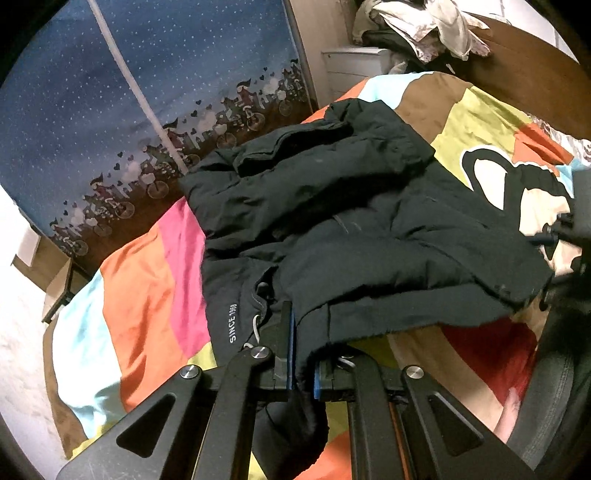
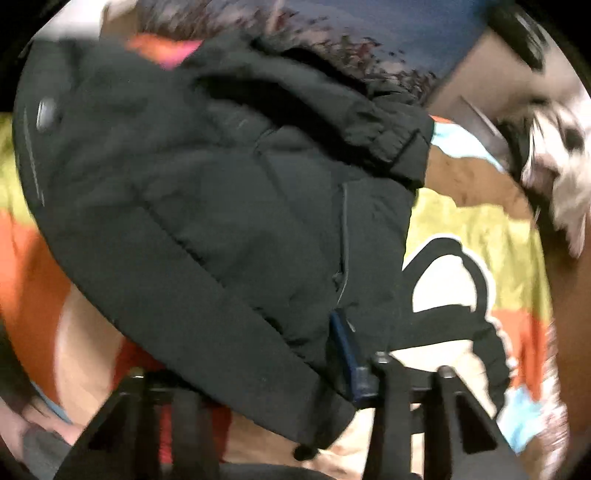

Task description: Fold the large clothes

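The jacket (image 1: 332,206) is a big, black, padded one, lying across a bed on a bedspread (image 1: 140,295) of loud patches: orange, pink, pale blue, lime, brown and red, with a black-and-cream cartoon shape (image 1: 517,192) just beside it. It is bunched and partly doubled over, with thick folds heaped at the far end and a quilted seam across the body. Small white lettering, "SINCE 1988" (image 1: 232,323), runs along one panel at the near edge, and a thin white cord (image 1: 255,328) hangs next to it. From the right-hand camera, which is badly blurred, I can make out an elastic cuff (image 2: 391,144) on a sleeve folded across the top, a long zip line (image 2: 345,236) down the body and a round snap (image 2: 46,110) near the far left.

The left gripper (image 1: 301,354) has its blue-padded fingers (image 1: 291,347) drawn close together on the near hem of the jacket, and the cloth is pinched between them, with a loose flap drooping below. The right gripper (image 2: 332,354) sits at the jacket's lower edge by the zip. Only one of its blue pads (image 2: 347,350) shows against the cloth, the other is under the fabric, and I cannot tell whether it really grips.

Behind the bed hangs a dark blue curtain (image 1: 110,92) dotted white, with a border of little cyclists. A heap of pale clothes (image 1: 424,29) rests on a white cabinet (image 1: 354,62) past the bed's far corner.
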Demonstrator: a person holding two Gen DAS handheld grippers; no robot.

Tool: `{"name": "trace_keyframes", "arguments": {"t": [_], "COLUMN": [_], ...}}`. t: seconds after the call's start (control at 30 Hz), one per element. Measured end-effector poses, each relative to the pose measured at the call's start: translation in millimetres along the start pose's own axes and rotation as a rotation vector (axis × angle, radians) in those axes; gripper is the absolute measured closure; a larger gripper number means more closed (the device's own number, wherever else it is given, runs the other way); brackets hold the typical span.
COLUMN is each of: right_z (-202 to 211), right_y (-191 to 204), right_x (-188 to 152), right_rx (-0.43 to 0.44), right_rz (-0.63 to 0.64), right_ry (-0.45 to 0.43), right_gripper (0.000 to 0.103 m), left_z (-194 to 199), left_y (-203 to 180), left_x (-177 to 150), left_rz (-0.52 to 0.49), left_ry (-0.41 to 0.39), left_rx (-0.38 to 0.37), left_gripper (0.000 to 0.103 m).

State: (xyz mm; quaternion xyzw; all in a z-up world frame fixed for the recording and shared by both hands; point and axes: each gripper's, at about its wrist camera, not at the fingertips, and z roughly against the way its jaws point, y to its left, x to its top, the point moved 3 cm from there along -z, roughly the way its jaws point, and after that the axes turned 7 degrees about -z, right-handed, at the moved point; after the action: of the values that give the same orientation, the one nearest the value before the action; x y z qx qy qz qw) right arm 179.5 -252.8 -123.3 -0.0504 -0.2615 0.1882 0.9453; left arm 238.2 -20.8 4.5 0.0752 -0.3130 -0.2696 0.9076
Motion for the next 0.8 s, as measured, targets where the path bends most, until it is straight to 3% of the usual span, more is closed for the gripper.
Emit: {"name": "trace_keyframes", "arguments": {"t": [0.17, 0.33, 0.47, 0.63, 0.8], "right_z": [37.9, 65.2, 79.5, 100.9, 124.7], "right_y": [-27.0, -25.5, -19.4, -3.7, 7.9], "right_x": [28.2, 42.1, 29.1, 5.2, -20.3], "right_rx": [0.095, 0.144, 0.187, 0.167, 0.185], "right_rz": [-0.170, -0.186, -0.198, -0.135, -0.119], "right_ry": [-0.172, -0.282, -0.327, -0.372, -0.389], "right_gripper": [0.084, 0.093, 0.094, 0.095, 0.095], "left_z": [2.7, 21.5, 37.3, 68.5, 92.6], "left_y": [7.3, 10.7, 6.2, -0.3, -6.1], "left_x": [-8.7, -27.6, -49.8, -72.1, -89.8], "left_rz": [0.001, 0.023, 0.041, 0.044, 0.033], "left_ry": [-0.016, -0.070, -0.119, -0.203, -0.214], "left_rx": [0.018, 0.034, 0.043, 0.088, 0.073], "left_gripper": [0.096, 0.096, 0.097, 0.097, 0.097]}}
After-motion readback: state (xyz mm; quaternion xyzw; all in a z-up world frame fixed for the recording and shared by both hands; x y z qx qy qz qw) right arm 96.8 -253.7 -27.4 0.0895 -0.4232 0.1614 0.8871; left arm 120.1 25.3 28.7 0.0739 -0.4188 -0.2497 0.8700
